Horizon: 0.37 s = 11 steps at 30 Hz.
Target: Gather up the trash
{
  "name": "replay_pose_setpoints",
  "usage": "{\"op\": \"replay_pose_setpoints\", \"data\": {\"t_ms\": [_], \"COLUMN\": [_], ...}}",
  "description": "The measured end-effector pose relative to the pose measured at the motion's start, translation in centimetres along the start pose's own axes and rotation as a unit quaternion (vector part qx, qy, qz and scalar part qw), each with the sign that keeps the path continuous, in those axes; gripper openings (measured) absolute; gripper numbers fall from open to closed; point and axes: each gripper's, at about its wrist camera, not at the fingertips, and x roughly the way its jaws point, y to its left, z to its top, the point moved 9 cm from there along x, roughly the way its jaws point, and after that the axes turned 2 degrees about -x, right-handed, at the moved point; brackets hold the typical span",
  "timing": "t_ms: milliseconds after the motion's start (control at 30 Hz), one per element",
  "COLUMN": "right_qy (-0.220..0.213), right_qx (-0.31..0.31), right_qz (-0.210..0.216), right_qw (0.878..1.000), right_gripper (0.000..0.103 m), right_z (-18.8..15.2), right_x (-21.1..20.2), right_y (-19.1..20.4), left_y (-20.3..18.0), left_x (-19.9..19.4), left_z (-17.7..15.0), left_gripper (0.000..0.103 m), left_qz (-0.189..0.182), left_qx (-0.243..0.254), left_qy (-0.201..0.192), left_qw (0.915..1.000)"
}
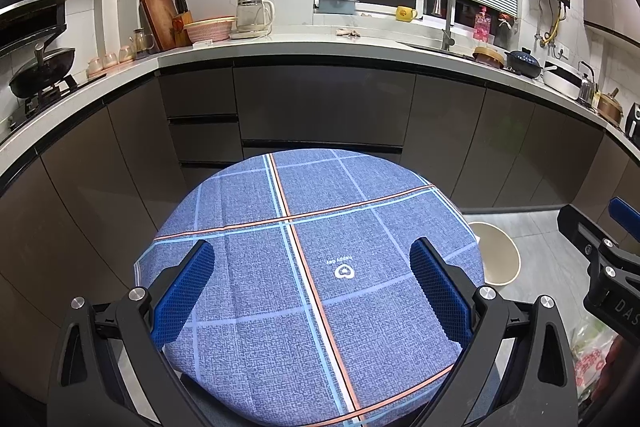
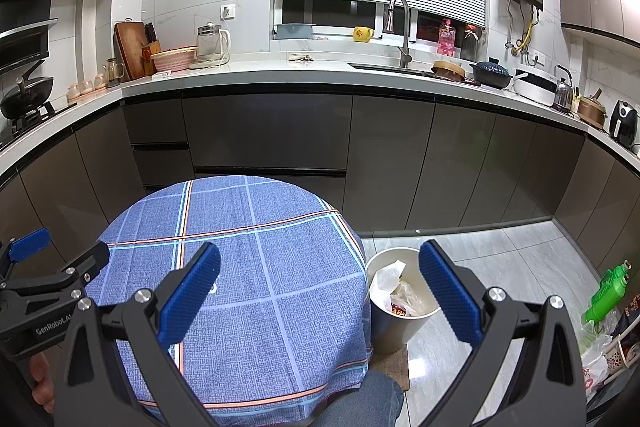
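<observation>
Left claw (image 1: 312,291): fingers spread wide, holding nothing, over the round table (image 1: 248,359) with the blue checked cloth.
Right claw (image 2: 320,291): fingers wide apart, empty, above the table's right edge.
Trash bin (image 2: 394,333): on the floor just right of the table; crumpled wrappers (image 2: 400,293) inside.
Hidden: left wrist view shows only the bin's rim (image 1: 508,259); its contents are cut off by the table.
Right view only: green bottle (image 2: 608,291) far right; bags beneath it hard to make out.
</observation>
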Motion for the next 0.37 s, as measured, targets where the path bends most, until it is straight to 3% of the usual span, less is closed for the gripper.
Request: {"op": "replay_pose_setpoints", "data": {"t_ms": [367], "right_qy": [0.0], "right_qx": [-0.001], "right_qz": [0.001], "right_qw": [1.0], "right_gripper": [0.1], "right_z": [-0.01], "right_x": [0.08], "right_y": [-0.04], "left_y": [-0.07], "left_x": [-0.01], "left_z": [-0.28], "left_gripper": [0.095], "left_qz": [0.001], "left_qx": [-0.002], "left_qy": [0.001], "left_qw": [1.0]}}
